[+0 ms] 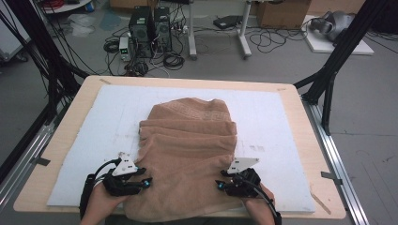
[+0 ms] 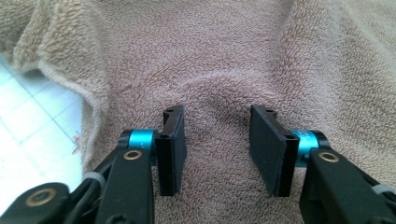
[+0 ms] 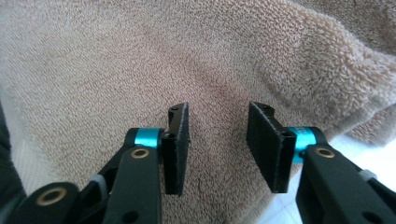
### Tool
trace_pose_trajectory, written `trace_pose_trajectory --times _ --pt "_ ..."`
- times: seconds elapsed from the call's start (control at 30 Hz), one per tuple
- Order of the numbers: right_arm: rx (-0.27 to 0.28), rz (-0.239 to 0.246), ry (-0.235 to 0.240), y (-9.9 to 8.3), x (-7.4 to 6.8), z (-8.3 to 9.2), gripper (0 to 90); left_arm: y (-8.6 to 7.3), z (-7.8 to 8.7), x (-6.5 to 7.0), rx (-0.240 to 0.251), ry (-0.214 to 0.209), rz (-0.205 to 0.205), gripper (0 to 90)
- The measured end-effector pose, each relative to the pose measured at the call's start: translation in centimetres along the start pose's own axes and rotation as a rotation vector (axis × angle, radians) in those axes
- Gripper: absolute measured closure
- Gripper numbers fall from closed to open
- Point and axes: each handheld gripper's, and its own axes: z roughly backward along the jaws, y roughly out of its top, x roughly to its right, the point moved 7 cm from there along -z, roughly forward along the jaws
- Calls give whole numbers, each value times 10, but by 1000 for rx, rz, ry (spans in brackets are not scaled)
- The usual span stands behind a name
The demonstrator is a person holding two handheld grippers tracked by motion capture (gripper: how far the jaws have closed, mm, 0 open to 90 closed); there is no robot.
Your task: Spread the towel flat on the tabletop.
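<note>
Over the towel [image 1: 187, 154], both hand-held grippers point inward, jaws apart.

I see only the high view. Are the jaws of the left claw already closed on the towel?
Observer: No. The left claw is open. The towel makes a small wrinkle between its jaws, and nothing is pinched.
Operator: And the right one?
Observer: The right claw is open too, with flat towel between its jaws.
Operator: Is an edge near the left claw?
Observer: Yes. In the left gripper view the hem curls at the left of the jaws, and the white mat lies beyond it.
</note>
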Motion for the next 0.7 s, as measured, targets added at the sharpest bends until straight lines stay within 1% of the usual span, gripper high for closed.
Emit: trace_pose_trajectory --times 0.07,0.1,0.17,0.2,0.23,0.27,0.3,0.33,0.37,0.43,0.47,0.5,0.53,0.6,0.7 --pt "0 -17 17 0 2 0 656 0 0 0 2 -10 -4 639" --pt "3 -22 24 0 3 0 699 0 0 0 2 -15 -5 665" --pt "5 -32 53 0 2 0 784 0 0 1 7 -29 -1 750" --pt "3 -28 68 0 1 0 819 0 0 2 4 -35 -9 774" --pt "-3 -29 76 0 0 0 834 0 0 3 4 -42 -15 812" --pt "-5 -23 73 0 -1 0 843 1 1 4 5 -33 -23 835" --pt "-9 -13 72 1 -2 1 847 1 2 5 5 -24 -32 845" --pt "-5 -4 73 1 -4 1 848 1 3 6 8 -20 -33 851" --pt "-7 -7 75 1 -6 2 848 1 6 7 16 -18 -34 853" --pt "1 5 79 0 -13 7 848 1 13 10 37 -19 -31 856" --pt "3 9 83 0 -17 10 848 1 17 13 44 -26 -29 856" --pt "15 22 77 0 -21 14 848 0 22 15 49 -32 -31 856" --pt "20 23 81 -1 -25 18 848 0 27 19 57 -37 -36 857" --pt "32 31 82 -4 -34 28 848 -2 37 26 55 -47 -61 857" --pt "45 45 95 -10 -49 42 847 -3 50 38 66 -74 -78 856"
